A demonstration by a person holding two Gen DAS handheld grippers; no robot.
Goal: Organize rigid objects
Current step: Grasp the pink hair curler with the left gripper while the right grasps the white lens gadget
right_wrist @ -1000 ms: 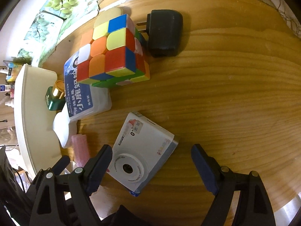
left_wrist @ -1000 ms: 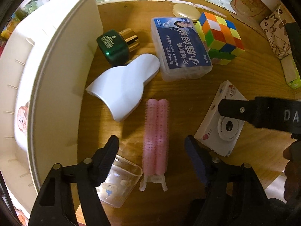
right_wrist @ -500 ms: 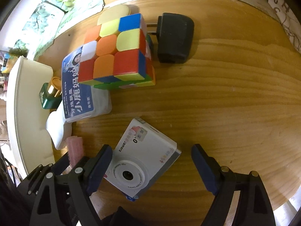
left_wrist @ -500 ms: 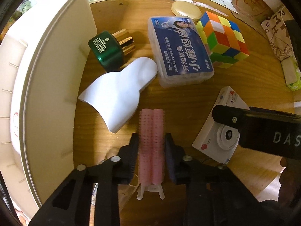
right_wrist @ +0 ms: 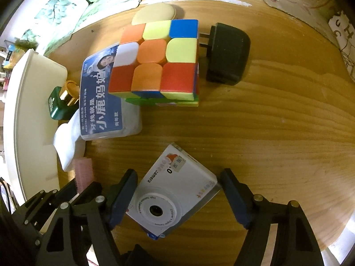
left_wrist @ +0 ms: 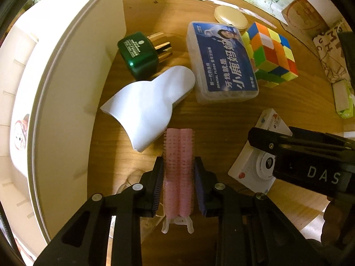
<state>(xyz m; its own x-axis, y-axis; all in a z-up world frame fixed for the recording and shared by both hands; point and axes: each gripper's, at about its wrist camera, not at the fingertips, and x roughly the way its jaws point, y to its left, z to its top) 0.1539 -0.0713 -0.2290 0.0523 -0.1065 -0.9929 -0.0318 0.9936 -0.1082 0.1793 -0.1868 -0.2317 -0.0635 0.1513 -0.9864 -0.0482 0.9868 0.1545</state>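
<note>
The left gripper [left_wrist: 178,178] squeezed the pink hair roller [left_wrist: 178,173]. The right gripper [right_wrist: 177,197] was wide around the toy camera [right_wrist: 170,195]. Most things were not yet in the white bin [left_wrist: 66,71].

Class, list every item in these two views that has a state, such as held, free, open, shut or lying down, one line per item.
Left claw: shut on the pink hair roller.
Pink hair roller: gripped, lying flat.
Right claw: open, straddling the toy camera.
Toy camera: lens up, not gripped.
Green bottle: on its side, capped.
Floss box: lid shut.
Rubik's cube: scrambled.
Charger plug: unplugged.
</note>
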